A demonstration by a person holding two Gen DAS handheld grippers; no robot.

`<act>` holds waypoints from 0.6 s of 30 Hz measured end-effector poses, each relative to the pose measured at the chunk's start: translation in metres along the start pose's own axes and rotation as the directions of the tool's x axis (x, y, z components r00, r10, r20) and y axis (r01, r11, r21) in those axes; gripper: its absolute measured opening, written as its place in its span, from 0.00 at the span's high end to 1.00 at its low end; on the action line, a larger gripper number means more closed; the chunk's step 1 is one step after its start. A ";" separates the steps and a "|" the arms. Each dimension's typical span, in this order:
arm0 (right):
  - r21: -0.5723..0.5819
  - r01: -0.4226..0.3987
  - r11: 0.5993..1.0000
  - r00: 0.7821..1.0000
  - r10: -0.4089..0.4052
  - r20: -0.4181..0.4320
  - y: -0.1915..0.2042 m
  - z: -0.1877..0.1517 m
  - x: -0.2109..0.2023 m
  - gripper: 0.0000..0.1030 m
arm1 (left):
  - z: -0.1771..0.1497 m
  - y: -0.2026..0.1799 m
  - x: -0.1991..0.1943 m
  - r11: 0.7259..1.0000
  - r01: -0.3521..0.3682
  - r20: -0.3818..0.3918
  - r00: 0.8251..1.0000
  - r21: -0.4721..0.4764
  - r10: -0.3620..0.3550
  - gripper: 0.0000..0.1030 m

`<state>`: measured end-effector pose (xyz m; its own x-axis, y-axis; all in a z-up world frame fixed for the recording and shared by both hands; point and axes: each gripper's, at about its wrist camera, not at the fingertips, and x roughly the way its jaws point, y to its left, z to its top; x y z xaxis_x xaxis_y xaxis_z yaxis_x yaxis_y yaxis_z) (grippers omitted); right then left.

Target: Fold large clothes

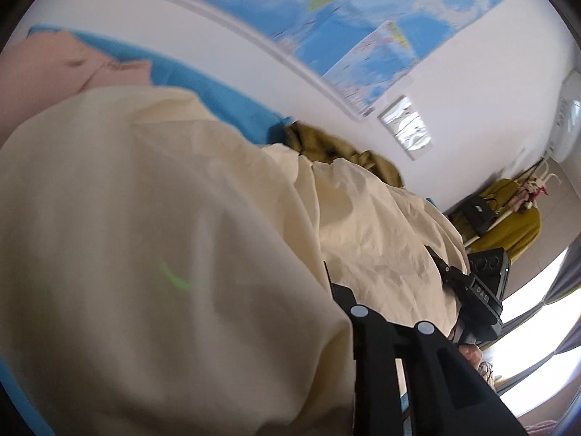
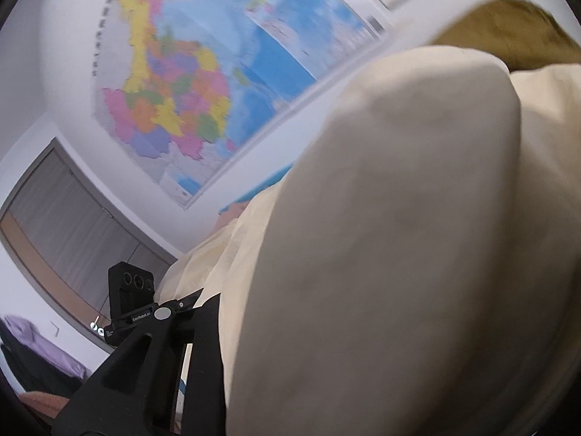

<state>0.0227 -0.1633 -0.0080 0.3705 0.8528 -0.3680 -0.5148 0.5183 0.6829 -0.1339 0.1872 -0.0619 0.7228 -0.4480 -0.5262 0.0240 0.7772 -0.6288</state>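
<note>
Left gripper [image 1: 348, 290]: jaws nearly together, pinched on the cream garment [image 1: 145, 236]; its fingertips are buried under a fold, so the pads themselves are hidden.
Right gripper [image 2: 203, 301]: likewise narrow, closed on the same cream cloth [image 2: 381, 236], tips hidden by the drape.
Garment, place: lifted and bulging between the two grippers, its far part lying on the blue bed cover [image 1: 203, 91]; beyond it an olive garment [image 1: 337, 149], and a pink garment [image 1: 58, 65] further along the cover.
Key relation: each gripper appears to hold one end of a near edge, so the long axis seems to run from one gripper to the other; neither hand looks nearer the cloth.
Other gripper in view: the right one shows in the left view [image 1: 483, 290], just beside the cloth.
Next move, as judged: carry the held edge over the lying part, away from the person, toward the wall map [image 2: 189, 83].
</note>
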 end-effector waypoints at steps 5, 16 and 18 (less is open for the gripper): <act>-0.055 -0.027 0.998 0.999 0.028 0.032 0.023 0.012 -0.010 0.77 | 0.011 -0.019 -0.016 0.998 0.007 0.035 0.999 0.061 -0.009 0.77; -0.144 -0.091 0.985 0.994 0.099 0.054 0.074 0.046 0.014 0.77 | 0.045 -0.031 -0.056 0.990 -0.040 0.125 0.992 0.138 0.023 0.77; -0.159 -0.105 0.982 0.993 0.113 0.044 0.079 0.049 0.019 0.77 | 0.055 -0.027 -0.067 0.989 -0.059 0.151 0.988 0.137 0.038 0.77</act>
<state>0.0273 -0.1089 0.0697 0.3437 0.9023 -0.2601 -0.6671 0.4295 0.6087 -0.1456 0.2208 0.0217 0.8192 -0.3459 -0.4575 0.0752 0.8556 -0.5122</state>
